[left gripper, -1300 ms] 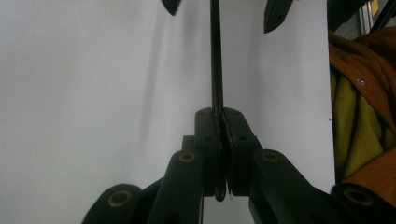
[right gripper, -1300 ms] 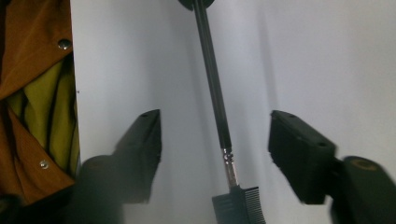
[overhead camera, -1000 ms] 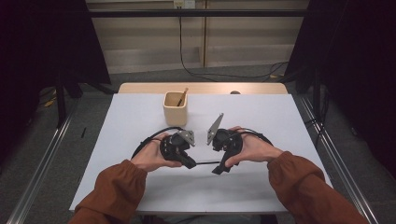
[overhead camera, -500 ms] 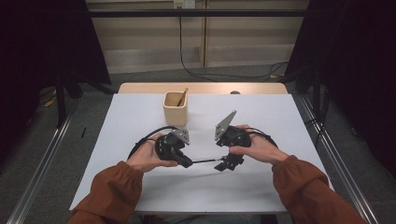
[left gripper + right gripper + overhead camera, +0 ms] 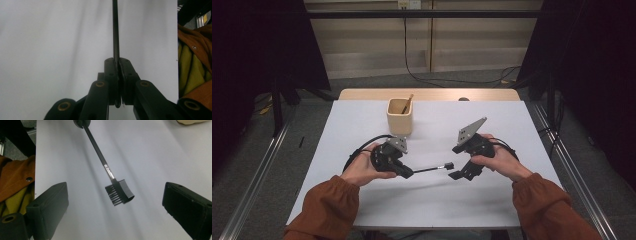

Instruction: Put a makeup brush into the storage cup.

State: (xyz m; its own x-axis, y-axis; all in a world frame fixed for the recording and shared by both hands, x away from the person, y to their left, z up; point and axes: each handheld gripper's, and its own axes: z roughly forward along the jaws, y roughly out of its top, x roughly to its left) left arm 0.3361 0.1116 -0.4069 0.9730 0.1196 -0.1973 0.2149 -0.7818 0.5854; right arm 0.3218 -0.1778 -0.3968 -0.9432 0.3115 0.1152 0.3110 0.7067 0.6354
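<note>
My left gripper [image 5: 408, 171] sits low over the white bench [image 5: 512, 200], its fingers [image 5: 111, 75] pressed together on the thin black handle of a small brush-comb tool [image 5: 434, 169]. In the left gripper view the handle runs straight up from between the pads and leaves the top edge, so its head is cut off there. A short stub of the handle's end pokes out below the pads.

From the high view the tool reaches from my left gripper toward my right, level above the bench, with its small dark head [image 5: 448, 165] just beside the right gripper [image 5: 460, 174]. At that size I cannot make out the teeth.

The right gripper view shows the head clearly: a row of comb teeth on one side and a dense ridged strip on the other [image 5: 120, 192], on a glossy stem with a bright glint. The head hangs between my right fingers [image 5: 48, 206], which stand wide apart and touch nothing. The top of the stem meets a dark shape cropped by the upper edge.

A tan wooden cup [image 5: 400, 116] stands on the far part of the bench, well apart from both grippers, with a thin stick [image 5: 407, 103] leaning out of it; its lower part is hidden inside. My rust-coloured sleeves [image 5: 332, 210] come in from the bottom edge. A yellow-green garment [image 5: 191, 67] shows beside the bench edge, only partly in view.
</note>
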